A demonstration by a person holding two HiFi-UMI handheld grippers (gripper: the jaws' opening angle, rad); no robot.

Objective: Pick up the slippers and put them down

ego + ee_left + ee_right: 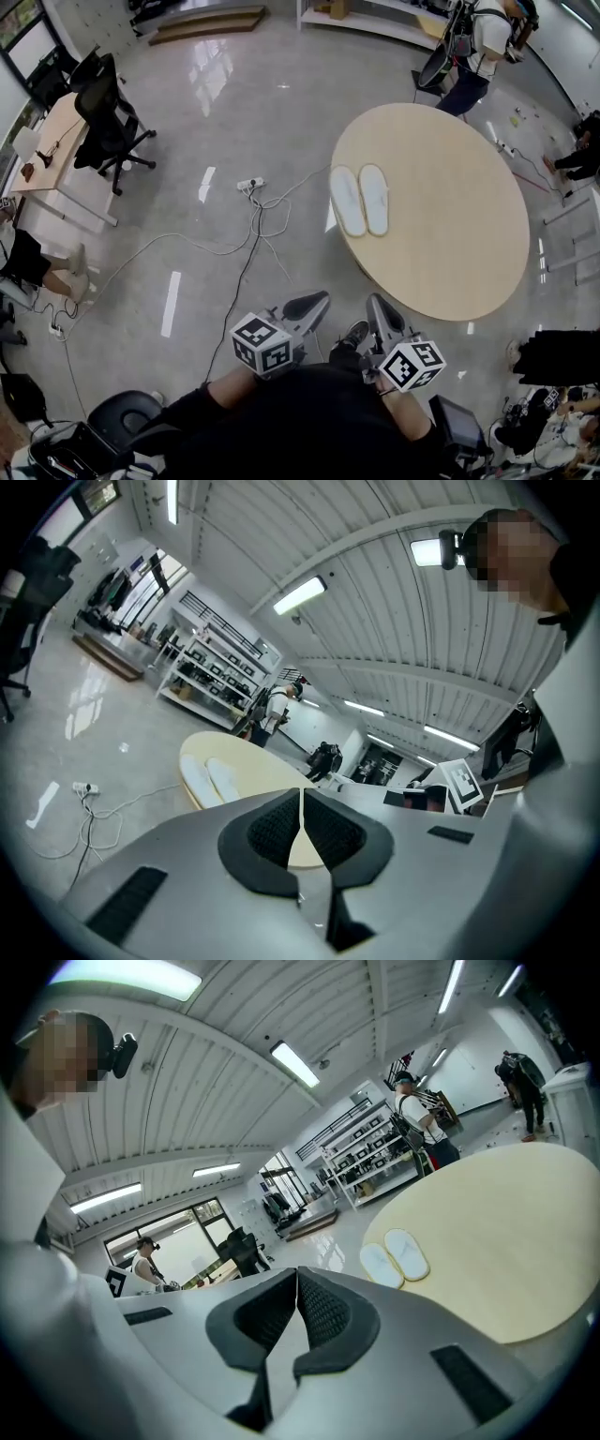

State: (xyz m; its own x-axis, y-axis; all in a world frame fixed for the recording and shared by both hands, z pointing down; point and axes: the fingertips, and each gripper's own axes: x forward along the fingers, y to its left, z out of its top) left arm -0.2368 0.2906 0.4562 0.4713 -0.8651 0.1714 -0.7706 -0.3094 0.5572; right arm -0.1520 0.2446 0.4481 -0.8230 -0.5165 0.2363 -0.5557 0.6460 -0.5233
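Two white slippers (360, 200) lie side by side, soles down, near the left edge of a round beige table (450, 225). The pair also shows small and far off as slippers (214, 777) in the left gripper view and slippers (395, 1256) in the right gripper view. My left gripper (319, 302) hangs over the floor short of the table, jaws together, nothing between them. My right gripper (377, 304) is beside it at the table's near edge, also shut and empty. Both point toward the table, well short of the slippers.
White cables and a power strip (249, 185) trail over the glossy floor left of the table. A black office chair (108, 122) and a wooden desk (45, 145) stand at far left. A person (478, 42) stands beyond the table; shelving (211, 672) lines the back wall.
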